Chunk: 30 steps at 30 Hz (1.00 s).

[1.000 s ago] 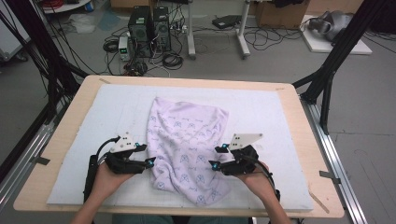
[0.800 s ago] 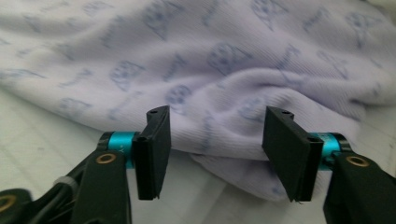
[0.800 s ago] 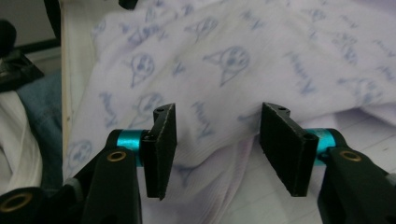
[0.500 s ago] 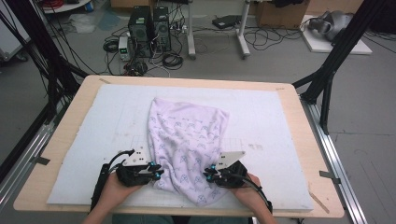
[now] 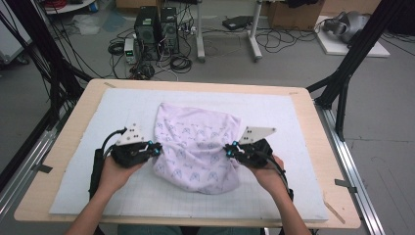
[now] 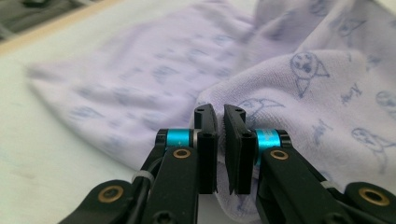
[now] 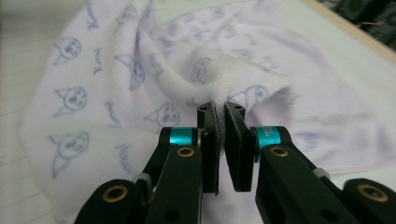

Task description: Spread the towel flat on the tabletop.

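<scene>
The lilac printed towel (image 5: 195, 149) lay crumpled on the table (image 5: 303, 105), between both grippers. The jaws of the left gripper (image 6: 220, 119) and right gripper (image 7: 221, 116) had just been closing and were clamped on its edges. Grasping appeared done; spreading or folding remained.

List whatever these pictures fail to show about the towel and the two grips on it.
- Towel underside: hidden by its own folds, high view.
- Left gripper: the pinched edge is hidden between the pads; far cloth blurred.
- Right gripper: the same, its own view.
- Printed words: too small to read.
</scene>
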Each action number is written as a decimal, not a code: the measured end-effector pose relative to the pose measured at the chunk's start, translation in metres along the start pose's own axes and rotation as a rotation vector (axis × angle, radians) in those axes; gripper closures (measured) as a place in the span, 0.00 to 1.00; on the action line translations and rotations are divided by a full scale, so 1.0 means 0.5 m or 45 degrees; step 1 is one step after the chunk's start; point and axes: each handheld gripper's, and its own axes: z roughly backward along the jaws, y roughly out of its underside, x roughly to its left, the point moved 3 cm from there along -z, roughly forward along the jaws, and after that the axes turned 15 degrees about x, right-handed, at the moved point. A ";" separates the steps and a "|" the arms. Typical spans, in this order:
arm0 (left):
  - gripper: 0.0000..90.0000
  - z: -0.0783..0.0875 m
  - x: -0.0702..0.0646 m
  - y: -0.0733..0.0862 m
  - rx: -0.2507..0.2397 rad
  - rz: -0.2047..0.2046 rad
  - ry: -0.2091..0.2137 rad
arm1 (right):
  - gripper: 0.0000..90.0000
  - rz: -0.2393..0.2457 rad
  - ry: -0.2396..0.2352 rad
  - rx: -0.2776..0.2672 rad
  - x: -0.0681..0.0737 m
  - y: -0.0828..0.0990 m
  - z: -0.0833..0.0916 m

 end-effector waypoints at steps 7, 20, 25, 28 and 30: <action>0.93 -0.111 0.079 -0.016 0.095 0.133 -0.007 | 0.94 -0.175 0.019 0.171 -0.110 0.018 -0.102; 0.72 -0.056 0.092 -0.002 0.013 0.168 -0.020 | 0.77 -0.202 -0.001 0.099 -0.120 0.025 -0.092; 0.66 -0.006 0.073 0.027 -0.005 0.139 0.004 | 0.72 -0.119 0.011 0.008 -0.072 0.029 -0.038; 0.65 0.006 0.053 0.048 -0.003 0.107 0.037 | 0.69 -0.086 -0.014 0.022 -0.046 0.036 -0.020; 0.64 0.008 0.035 0.062 -0.003 0.084 0.057 | 0.69 -0.047 -0.017 -0.019 -0.025 0.040 -0.010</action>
